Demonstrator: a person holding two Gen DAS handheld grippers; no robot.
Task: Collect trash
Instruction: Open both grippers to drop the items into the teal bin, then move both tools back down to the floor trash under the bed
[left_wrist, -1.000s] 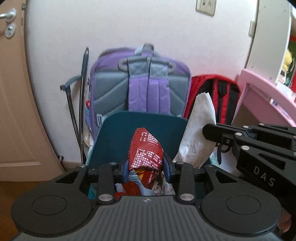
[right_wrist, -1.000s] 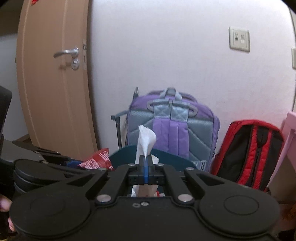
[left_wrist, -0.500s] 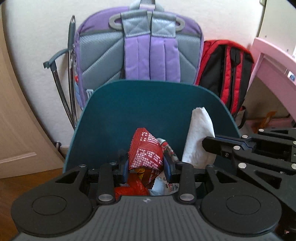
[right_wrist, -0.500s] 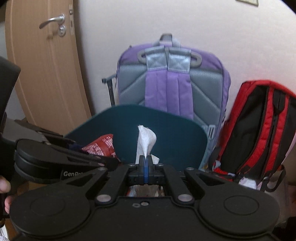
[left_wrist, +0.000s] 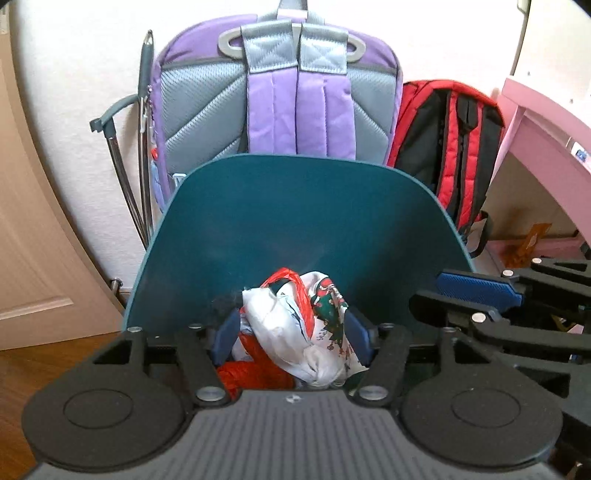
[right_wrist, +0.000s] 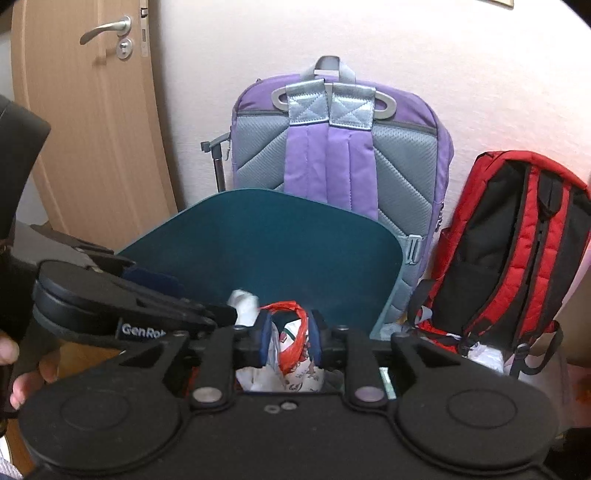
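A teal bin stands with its lid (left_wrist: 295, 221) (right_wrist: 266, 251) raised. Inside lies a white printed plastic bag with red handles (left_wrist: 295, 332) (right_wrist: 291, 354) on crumpled red plastic (left_wrist: 255, 376). My left gripper (left_wrist: 291, 338) (right_wrist: 199, 299) hangs over the bin's mouth. Its jaws are opening and its blue pads press on nothing. My right gripper (right_wrist: 290, 338) (left_wrist: 443, 295) is beside it, jaws opening, empty too. A blurred white tissue (right_wrist: 243, 306) shows just left of the right gripper's fingers, free of them. The red snack wrapper is out of sight.
A purple and grey backpack (left_wrist: 280, 103) (right_wrist: 340, 147) leans on the wall behind the bin, a red and black backpack (left_wrist: 450, 147) (right_wrist: 517, 251) to its right. Metal rods (left_wrist: 144, 147) and a wooden door (right_wrist: 92, 129) are at the left, pink furniture (left_wrist: 546, 122) at the right. A hand (right_wrist: 11, 354) holds the left gripper.
Both grippers sank toward the bin and opened. The red wrapper has left the left jaws and the white tissue has left the right jaws.
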